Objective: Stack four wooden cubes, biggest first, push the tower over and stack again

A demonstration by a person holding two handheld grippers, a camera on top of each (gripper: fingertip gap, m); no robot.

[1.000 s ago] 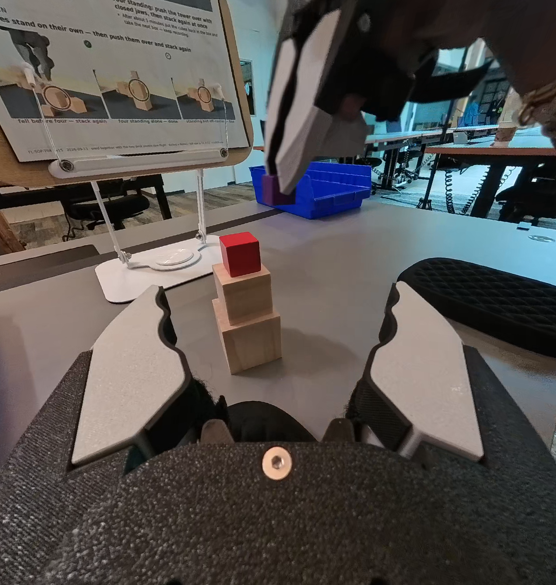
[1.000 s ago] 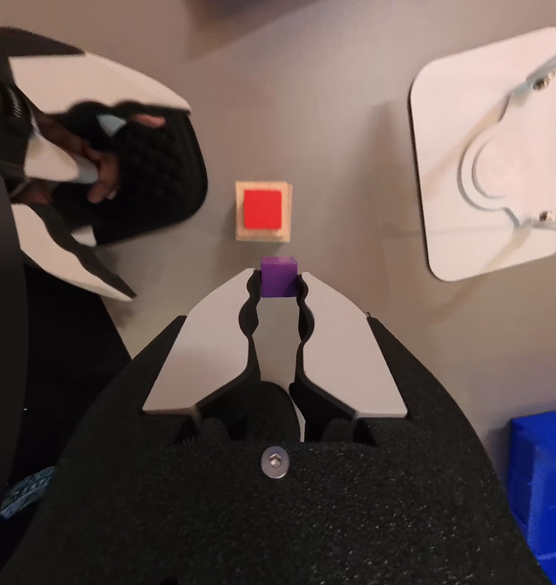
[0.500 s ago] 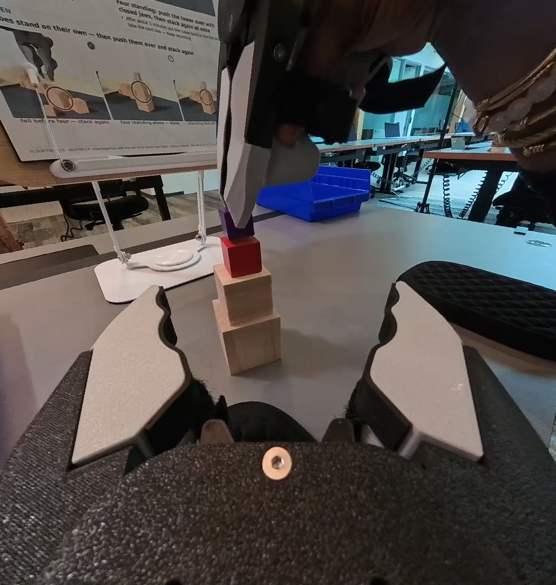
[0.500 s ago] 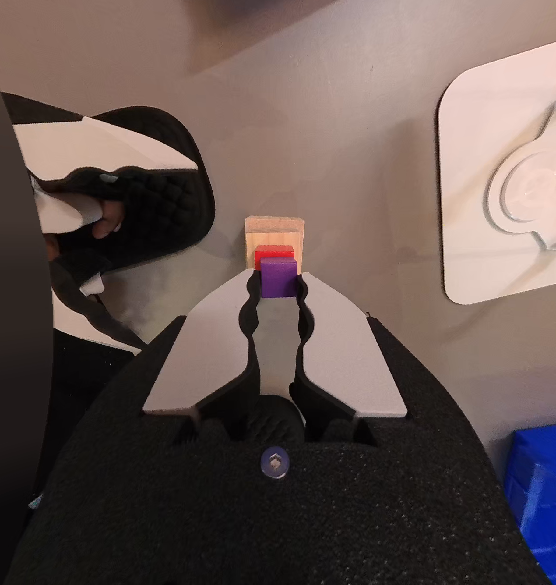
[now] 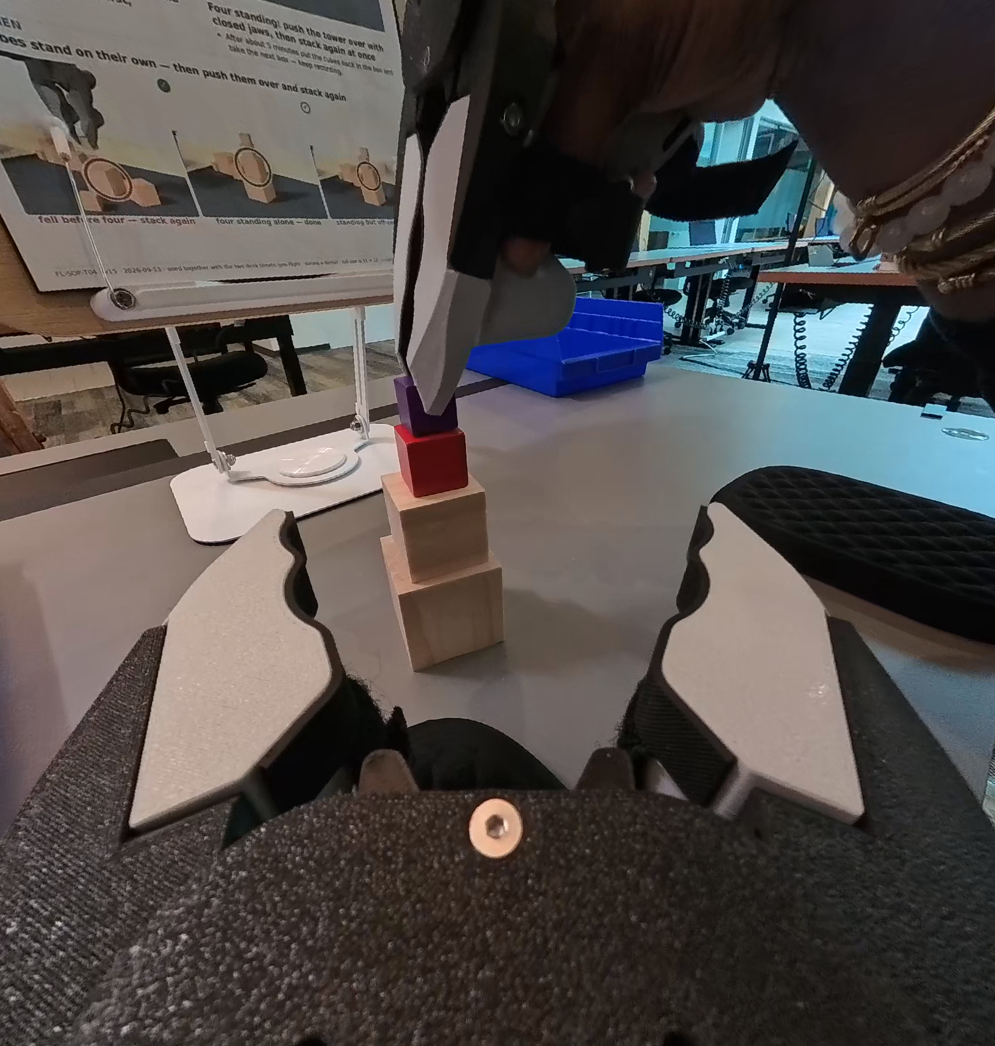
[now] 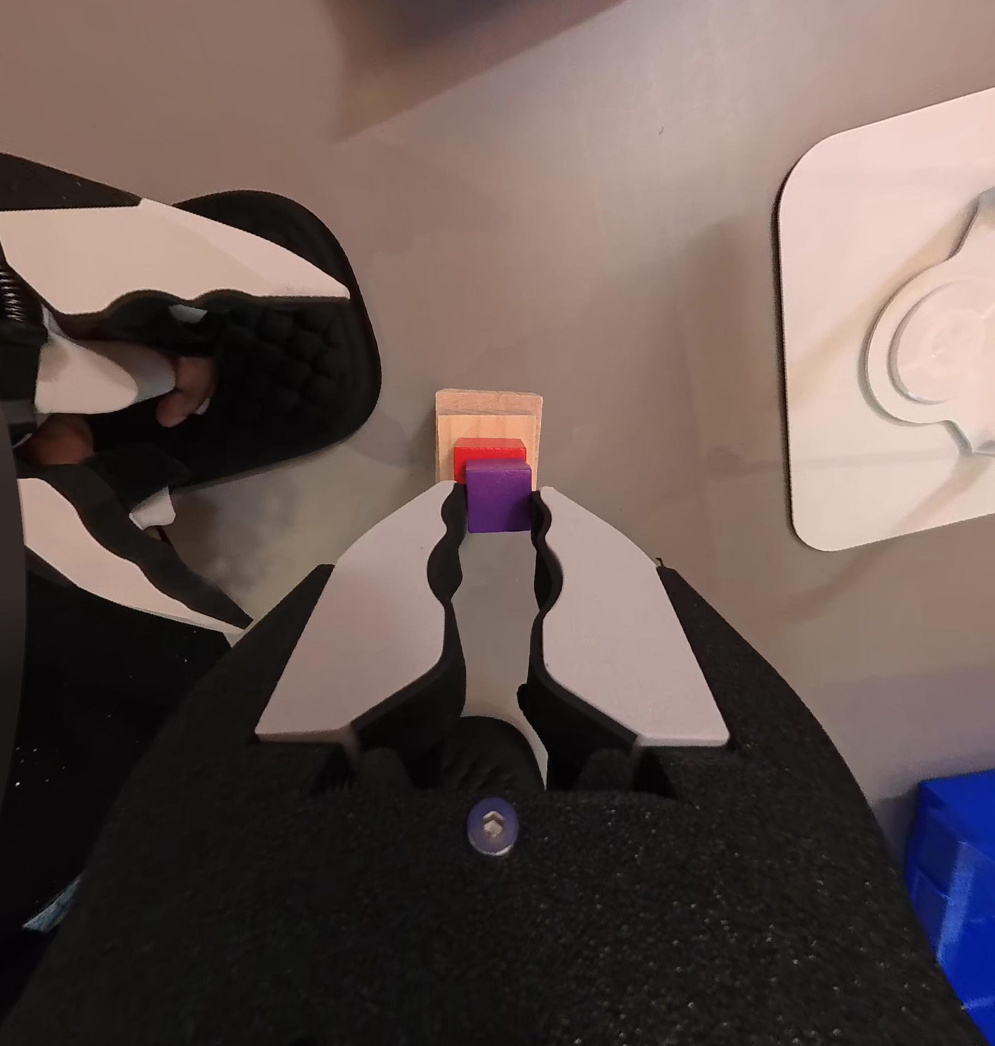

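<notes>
Purple is the colour of the small wooden cube (image 6: 498, 497) that we find pinched between the two fingertips of the right gripper (image 6: 495, 498), both pads pressed flat against its sides. We see that gripper pointing straight down over a grey tabletop (image 5: 625, 509). The purple cube sits on top of a red wooden cube (image 5: 432, 461), a little toward the red cube's left edge in the left wrist view. Beneath the red cube we note a smaller pale wooden cube (image 5: 441, 532) resting on a larger pale wooden cube (image 5: 453, 614), which stands on the table.

We find the left gripper (image 5: 498, 566) low and near the tower, its fingers spread wide and gripping nothing; the tower stands just beyond the tips, between them and touching neither.

To the far left we record a white stand base (image 5: 269, 492) carrying a printed sheet (image 5: 189, 141). A blue plastic bin (image 5: 586, 351) lies at the far side, and a black quilted pad (image 5: 880, 543) at the right.
</notes>
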